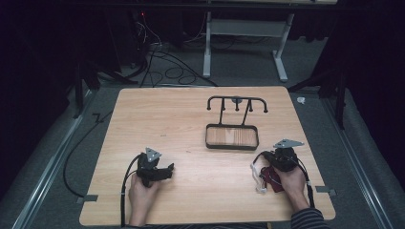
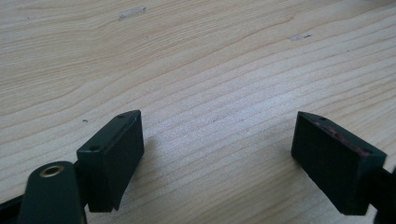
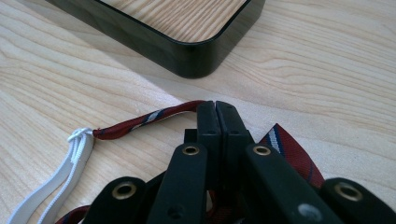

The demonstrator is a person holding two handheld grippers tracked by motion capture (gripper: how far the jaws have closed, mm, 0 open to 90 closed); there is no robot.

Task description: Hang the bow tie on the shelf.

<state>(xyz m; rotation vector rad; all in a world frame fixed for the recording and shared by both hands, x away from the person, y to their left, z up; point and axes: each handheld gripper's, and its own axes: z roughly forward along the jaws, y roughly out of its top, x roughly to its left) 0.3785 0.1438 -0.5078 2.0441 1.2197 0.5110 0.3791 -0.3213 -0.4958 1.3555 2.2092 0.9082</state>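
High view: the right gripper (image 1: pixel 277 160) sits at the near right of the table (image 1: pixel 191 200), over a dark red striped mask with white ear loops (image 1: pixel 267 177). The black hook rack (image 1: pixel 232 125), with its tray base, stands just beyond it. The left gripper (image 1: pixel 160 171) rests well apart at the near left.

Left gripper view: its fingers (image 2: pixel 112 158) stand wide apart over bare wood, holding nothing.

Right gripper view: its fingers (image 3: pixel 217 126) are pressed together on the red fabric strap (image 3: pixel 140 122), next to the white elastic (image 3: pixel 70 163). The rack's tray corner (image 3: pixel 191 60) lies near ahead.

Judgement: the lift should rise clear before travelling, so the loop hangs free of the tray rim. Open room lies leftward; the table's right edge is close.
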